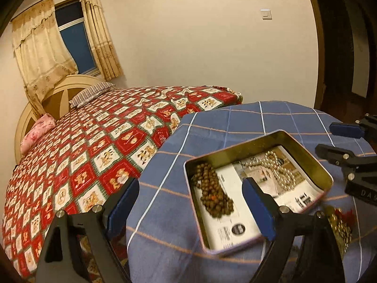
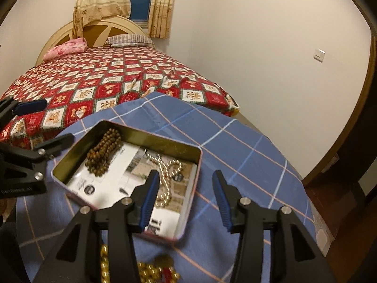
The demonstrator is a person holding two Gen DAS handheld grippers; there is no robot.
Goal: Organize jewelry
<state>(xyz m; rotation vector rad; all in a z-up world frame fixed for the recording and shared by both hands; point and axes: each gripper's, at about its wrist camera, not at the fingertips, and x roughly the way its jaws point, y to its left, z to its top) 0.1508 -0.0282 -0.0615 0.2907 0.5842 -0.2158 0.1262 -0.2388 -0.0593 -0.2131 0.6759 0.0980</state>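
Two strands, brown wooden beads point(image 2: 103, 149) and a pale metal chain point(image 2: 166, 176), lie inside the open tin point(image 2: 79, 145). Both grippers, left point(image 1: 190, 210) and right point(image 2: 186, 200), hover wide open, empty. Gold beads point(image 2: 146, 270) remain on the cloth point(image 2: 247, 146); judged next: grasp them.

Black tongs point(image 2: 185, 198), blue pads point(image 2: 148, 200), silver screws point(image 2: 243, 200).

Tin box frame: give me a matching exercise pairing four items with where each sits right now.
Items:
1. brown bead string
2. pale metal chain
3. gold beads
4. tin box

Places:
A. on the blue checked cloth, outside the box, near the camera
B. in the box, end toward the left tool
C. on the blue checked cloth
D. in the box, under the right tool

Pairs: 1-B, 2-D, 3-A, 4-C
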